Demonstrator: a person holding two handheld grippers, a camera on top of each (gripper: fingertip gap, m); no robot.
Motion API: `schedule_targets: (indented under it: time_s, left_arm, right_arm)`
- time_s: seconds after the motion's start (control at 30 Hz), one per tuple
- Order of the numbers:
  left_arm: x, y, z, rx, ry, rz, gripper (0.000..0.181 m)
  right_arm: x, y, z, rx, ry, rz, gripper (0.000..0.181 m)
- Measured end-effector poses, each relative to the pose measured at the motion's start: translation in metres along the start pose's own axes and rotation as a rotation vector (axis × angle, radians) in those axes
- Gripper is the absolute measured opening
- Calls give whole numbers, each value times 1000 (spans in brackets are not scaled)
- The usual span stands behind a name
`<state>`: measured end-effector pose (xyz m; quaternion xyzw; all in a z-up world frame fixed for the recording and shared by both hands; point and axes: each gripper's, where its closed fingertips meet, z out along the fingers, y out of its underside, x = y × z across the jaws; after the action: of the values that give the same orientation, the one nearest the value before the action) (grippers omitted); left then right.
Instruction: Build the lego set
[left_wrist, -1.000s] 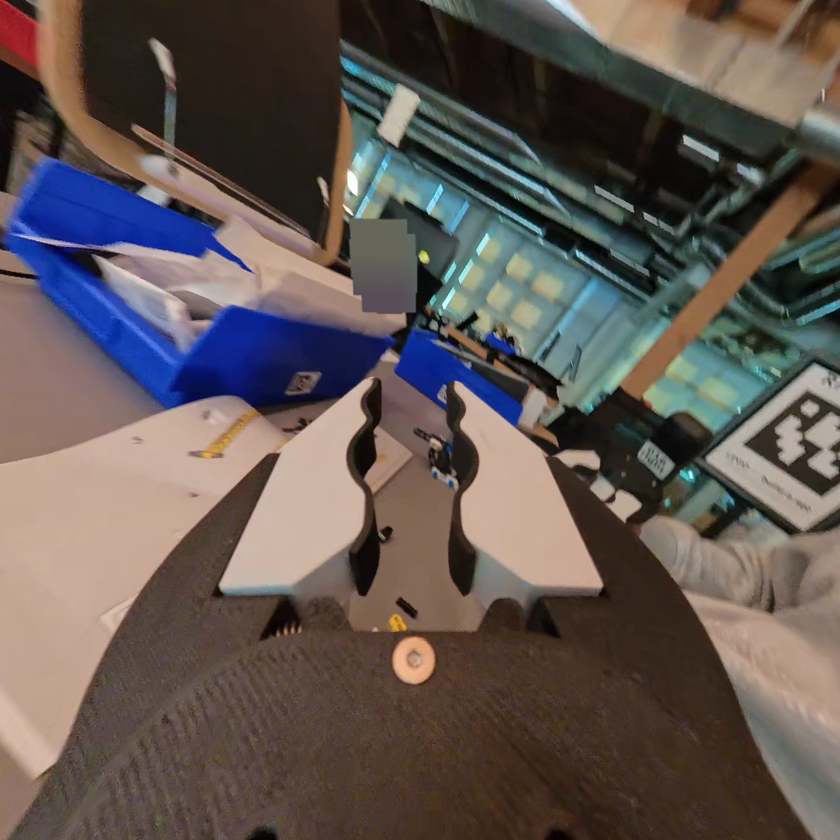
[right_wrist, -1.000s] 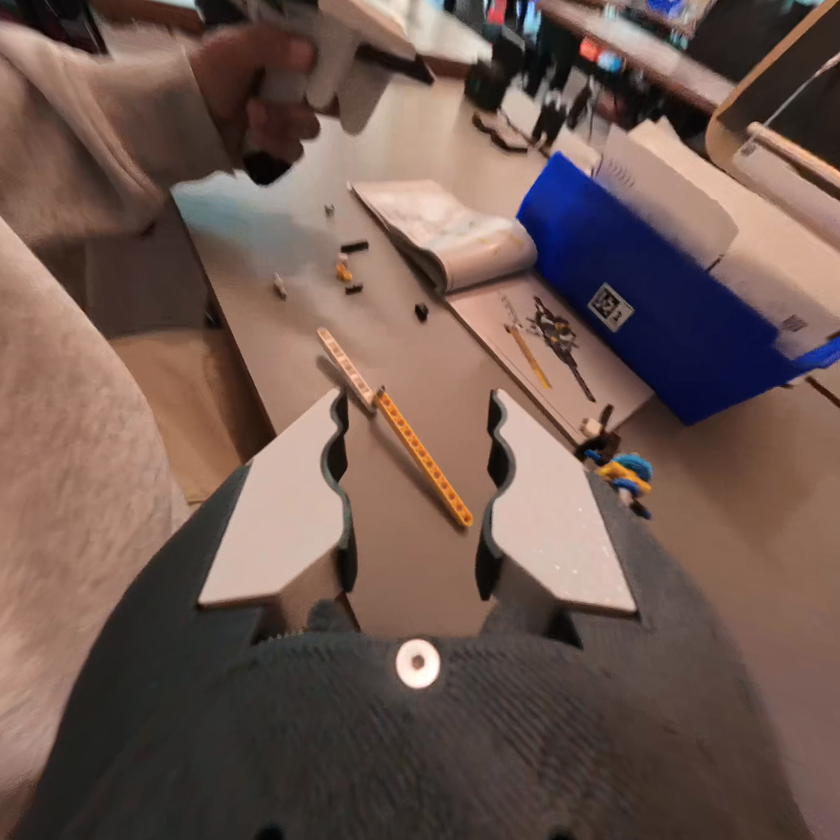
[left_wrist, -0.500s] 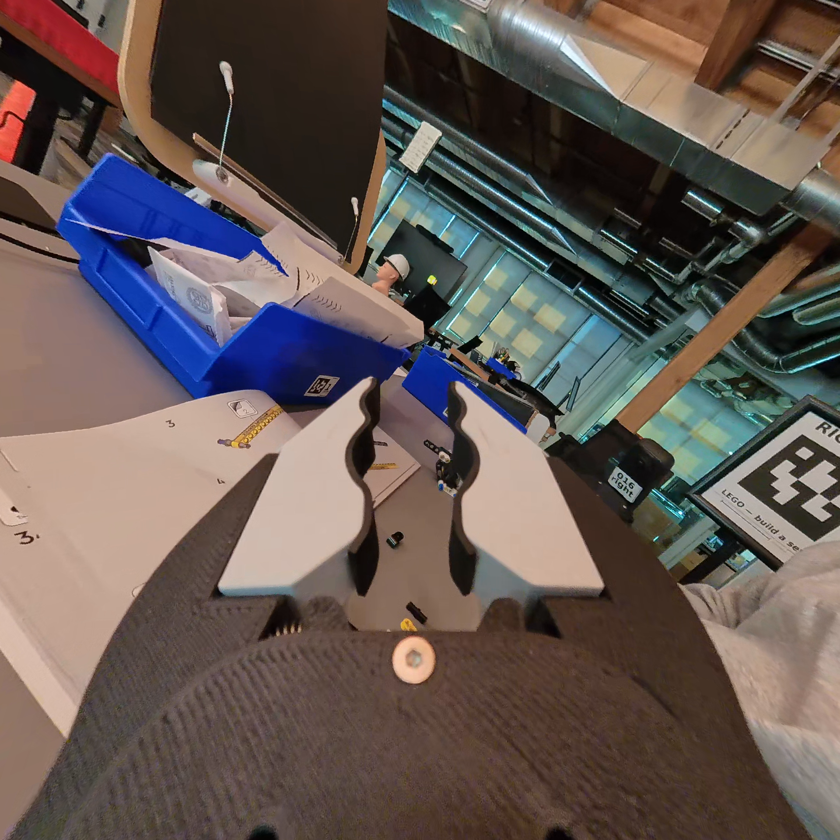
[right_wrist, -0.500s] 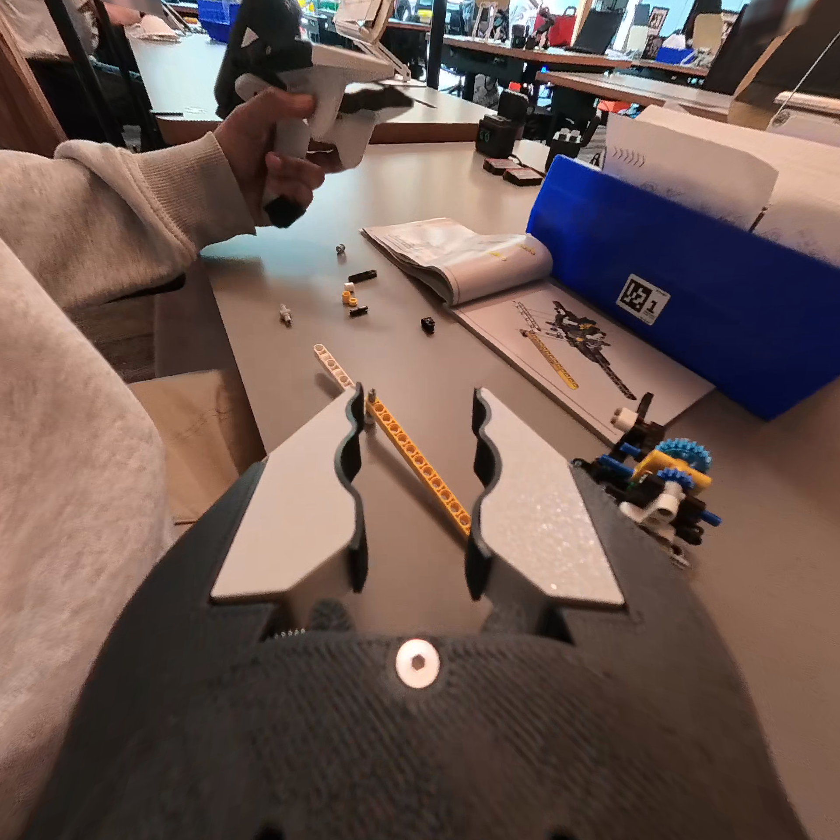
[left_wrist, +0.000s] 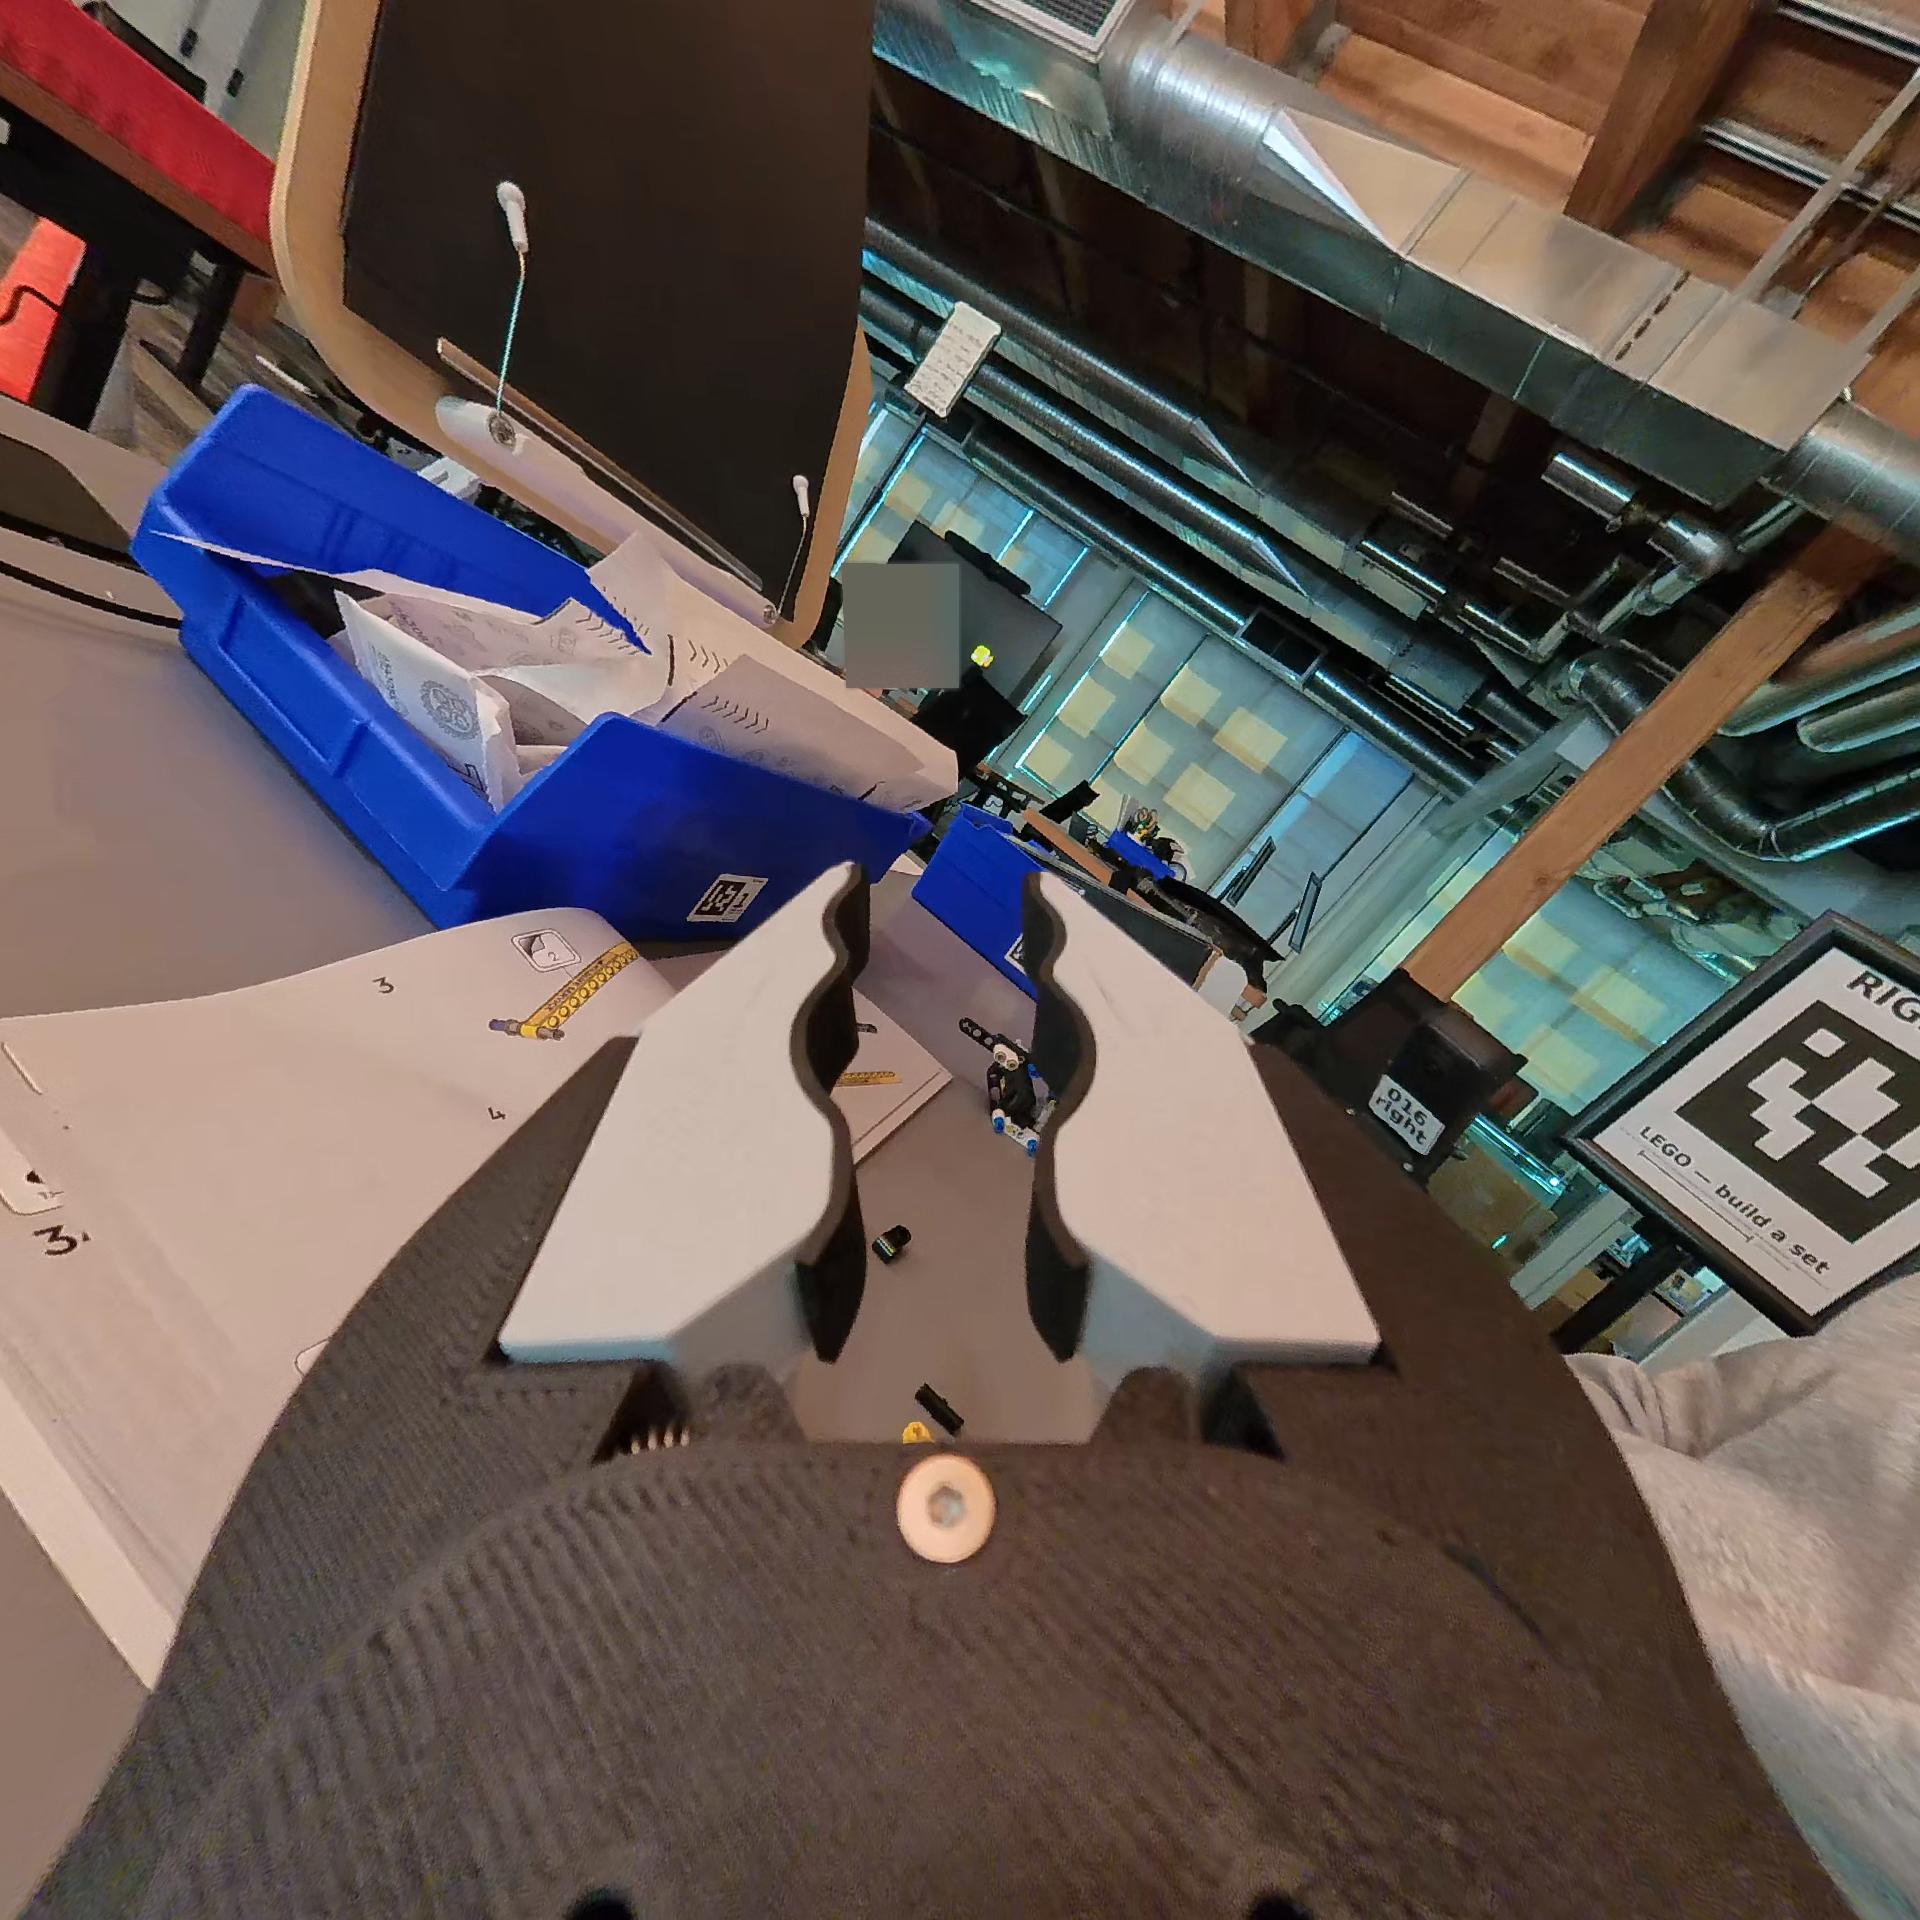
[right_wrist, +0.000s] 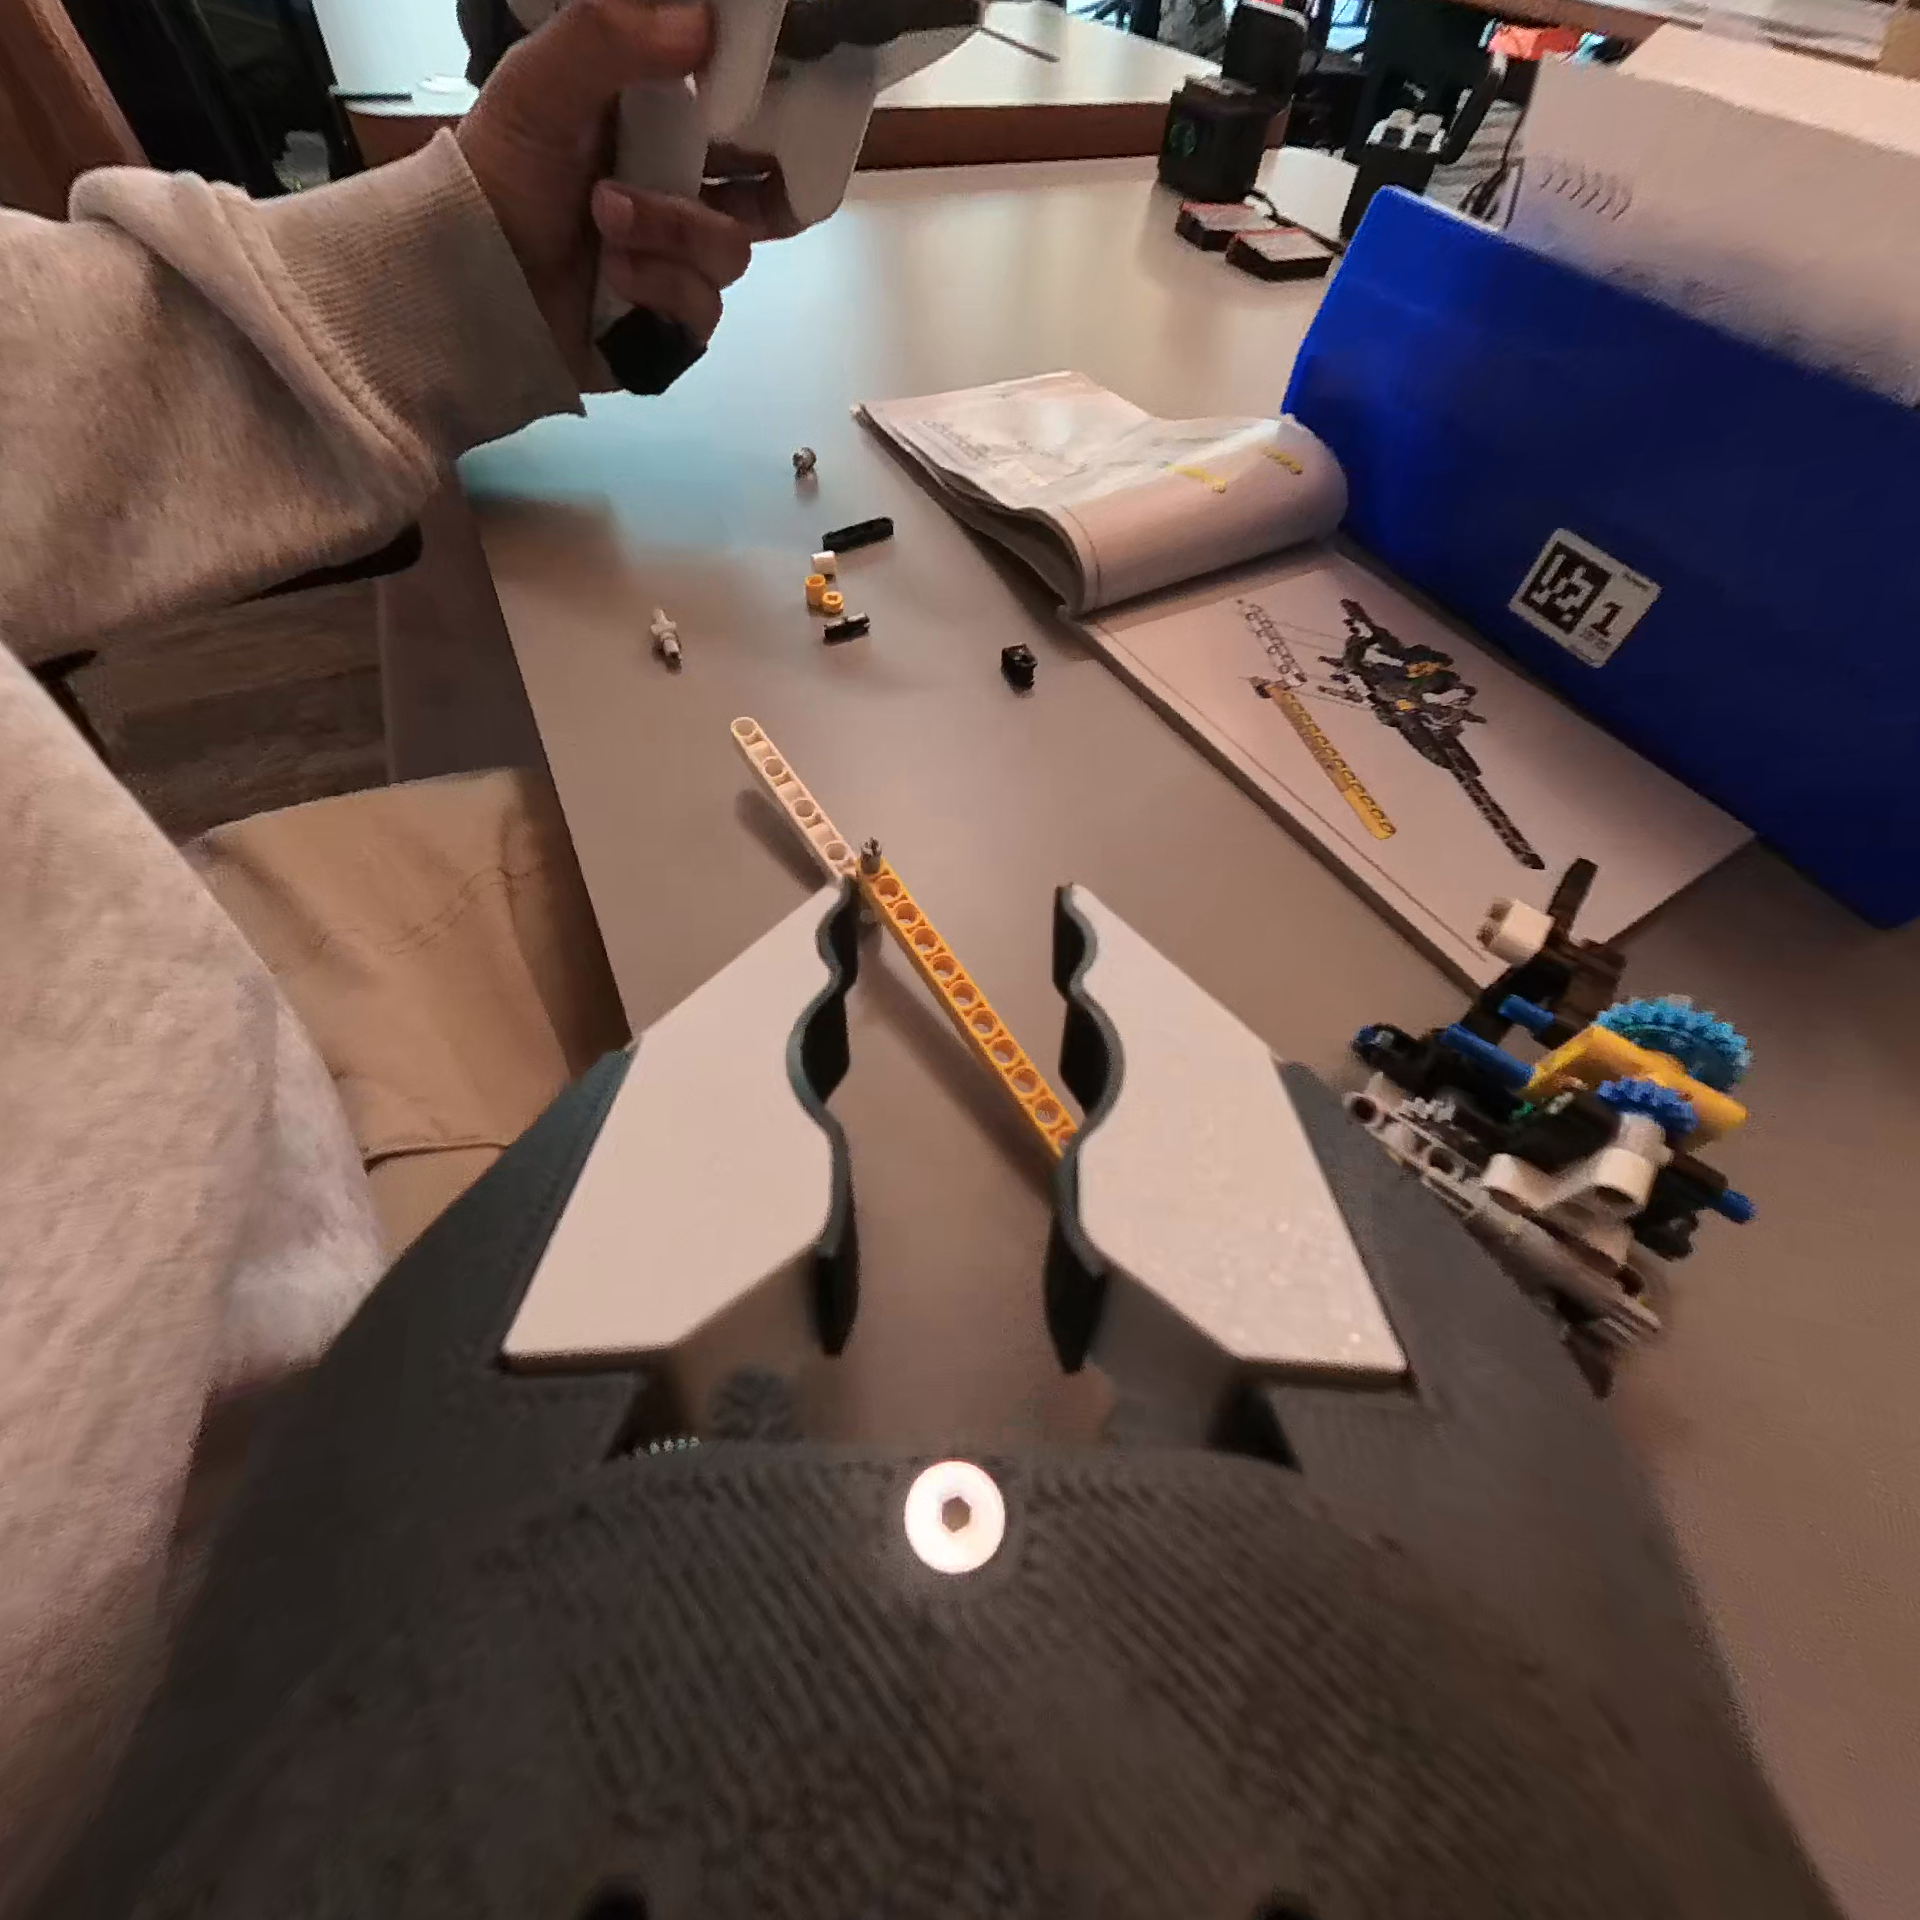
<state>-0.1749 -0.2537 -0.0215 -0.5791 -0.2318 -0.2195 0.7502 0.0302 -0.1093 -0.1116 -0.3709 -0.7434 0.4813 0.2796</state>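
Observation:
In the right wrist view a long yellow beam (right_wrist: 961, 1003) joined end to end with a white beam (right_wrist: 792, 795) lies on the grey table (right_wrist: 987, 312). My right gripper (right_wrist: 954, 909) is open and empty just above the yellow beam, which runs between its fingers. A partly built model (right_wrist: 1558, 1101) with blue gears sits to its right. My left gripper (left_wrist: 943, 904) is open and empty, raised above the table, held by a hand (right_wrist: 613, 197) at the far left. The model (left_wrist: 1013, 1086) shows small beyond its fingers.
An open instruction booklet (right_wrist: 1330, 665) lies beside a blue bin (right_wrist: 1558, 499) of paper bags; both show in the left wrist view, booklet (left_wrist: 260, 1091) and bin (left_wrist: 540, 821). Several small loose pins (right_wrist: 842, 592) lie on the table. A framed marker sign (left_wrist: 1787, 1122) stands right. About 25 cm separates my left fingertips from my right.
My right gripper has moved closer and lower over the yellow beam and narrowed a little. My left gripper has steadied, still raised, its fingers unchanged.

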Motion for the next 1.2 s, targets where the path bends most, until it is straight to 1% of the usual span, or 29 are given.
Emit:
schedule_targets:
  time_s: [0.17,0.27,0.5,0.6,0.7,0.8,0.9,1.07,1.13,1.2]
  left_arm:
    - [-1,8,5,-40,-6,6,28]
    - [0,13,9,-62,1,-2,28]
    - [2,25,17,-109,21,-26,28]
    - [5,36,24,-158,31,-25,28]
    - [7,47,29,-212,24,5,28]
    - [8,51,30,-231,24,14,28]
    - [8,49,29,-220,20,15,27]
    - [6,43,26,-194,12,15,27]
    - [7,43,26,-192,11,15,26]
    - [6,44,26,-195,10,16,27]
  right_arm:
    - [-4,6,5,-48,-18,-16,39]
    - [-7,11,9,-89,-58,7,44]
    - [-5,26,10,-177,-105,81,40]
    - [-7,34,15,-241,-125,88,41]
    - [-3,42,20,-290,-75,29,37]
    - [-3,46,22,-321,-50,-15,32]
    - [-3,42,21,-297,-29,-54,14]
    - [9,32,20,-233,83,-169,9]
    - [11,25,20,-200,137,-254,8]
    - [9,26,22,-205,160,-342,7]
